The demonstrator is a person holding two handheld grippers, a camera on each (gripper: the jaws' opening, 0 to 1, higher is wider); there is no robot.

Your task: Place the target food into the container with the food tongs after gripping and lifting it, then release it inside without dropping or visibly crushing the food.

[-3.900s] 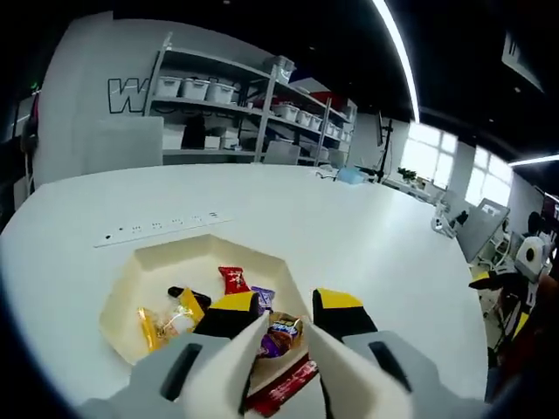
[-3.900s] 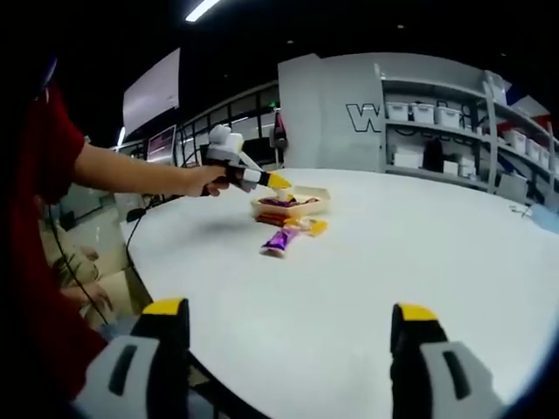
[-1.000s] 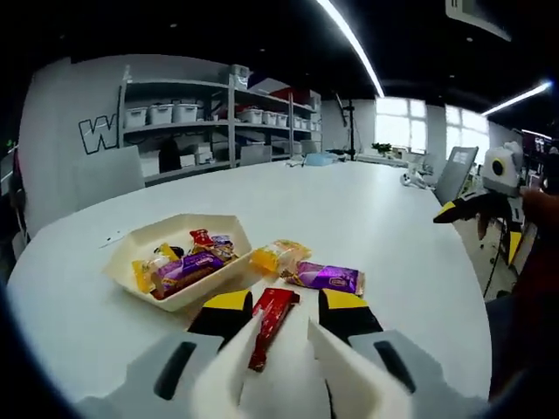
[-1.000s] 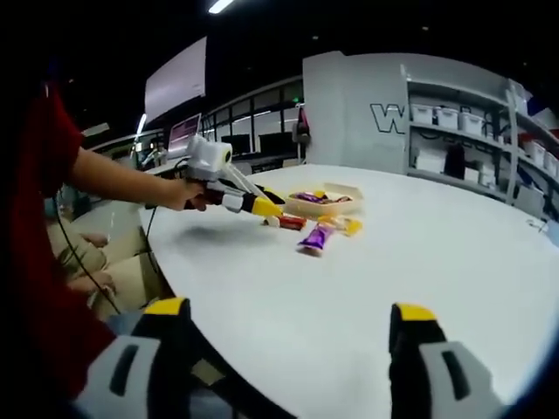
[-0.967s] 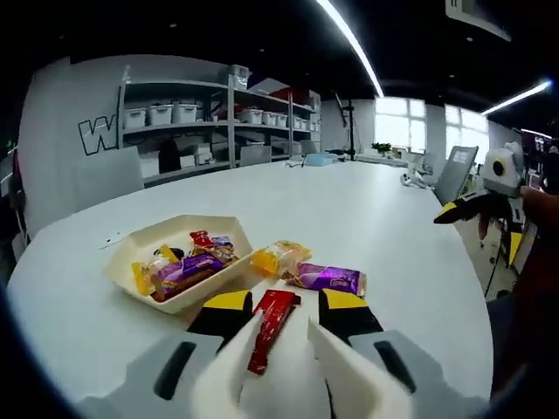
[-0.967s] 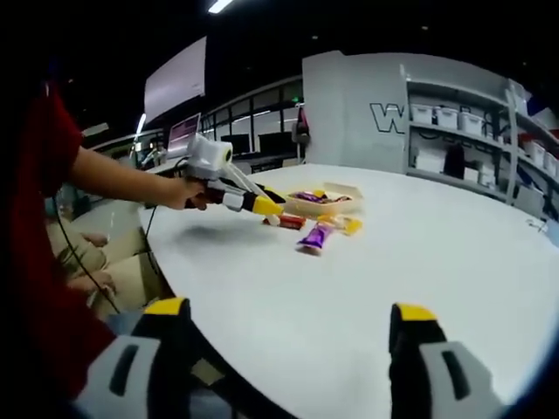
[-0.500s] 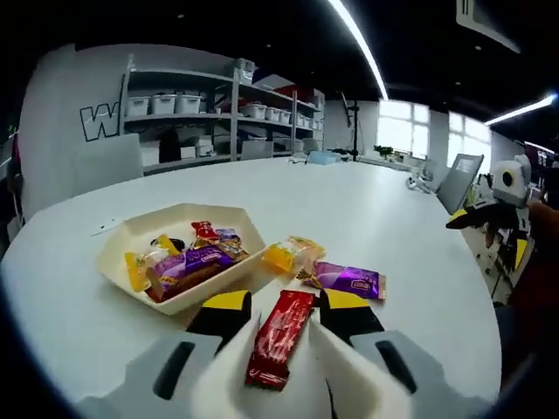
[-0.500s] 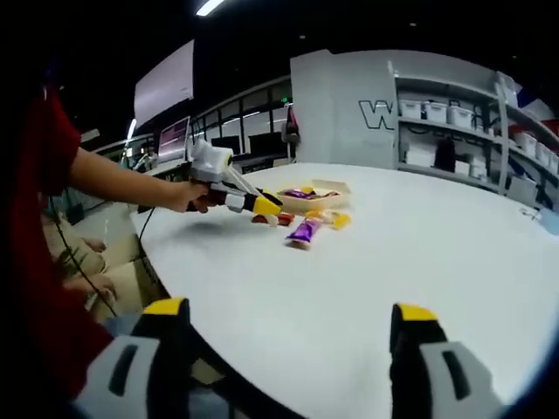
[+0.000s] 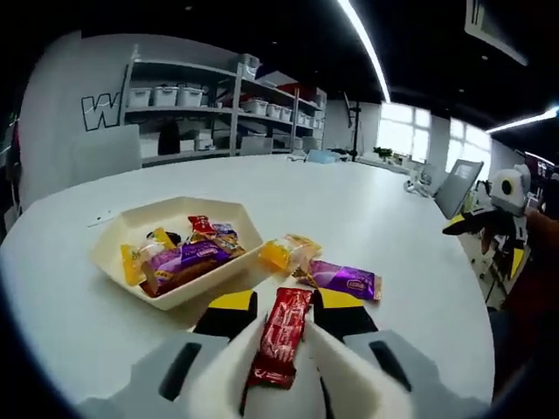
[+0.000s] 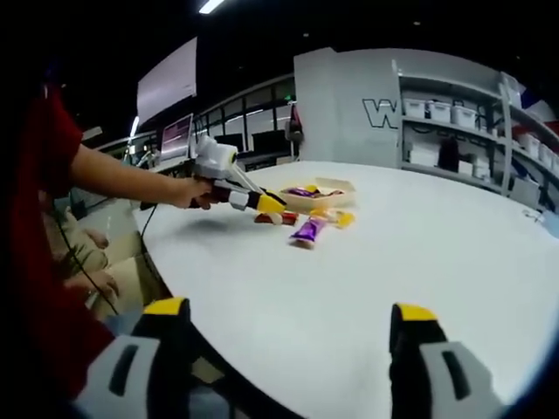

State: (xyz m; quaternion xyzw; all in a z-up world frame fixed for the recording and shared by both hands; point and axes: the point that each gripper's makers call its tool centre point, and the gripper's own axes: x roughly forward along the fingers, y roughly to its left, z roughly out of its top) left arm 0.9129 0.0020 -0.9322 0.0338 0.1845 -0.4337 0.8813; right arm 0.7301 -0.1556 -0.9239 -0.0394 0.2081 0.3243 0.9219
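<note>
A red snack packet (image 9: 281,336) lies lengthwise between the white tong blades of my left gripper (image 9: 284,301), which press on both its sides just above the white table. The cream container (image 9: 112,260) sits to the left of it with several wrapped snacks inside, a purple one (image 9: 179,262) on top. In the right gripper view the left gripper (image 10: 269,204), held by a person's hand, points down at the red packet (image 10: 278,218) in front of the container (image 10: 320,199). My right gripper (image 10: 288,316) stands open over the near table edge, holding nothing.
A purple packet (image 9: 342,279) and an orange-yellow packet (image 9: 285,253) lie on the round white table (image 9: 393,201) right of the container. Shelves with bins (image 9: 201,96) stand behind. The right gripper (image 9: 467,223) shows at the far right table edge.
My left gripper has come forward and down over the red packet and its jaws have narrowed onto it. The right gripper stays open and hardly moves.
</note>
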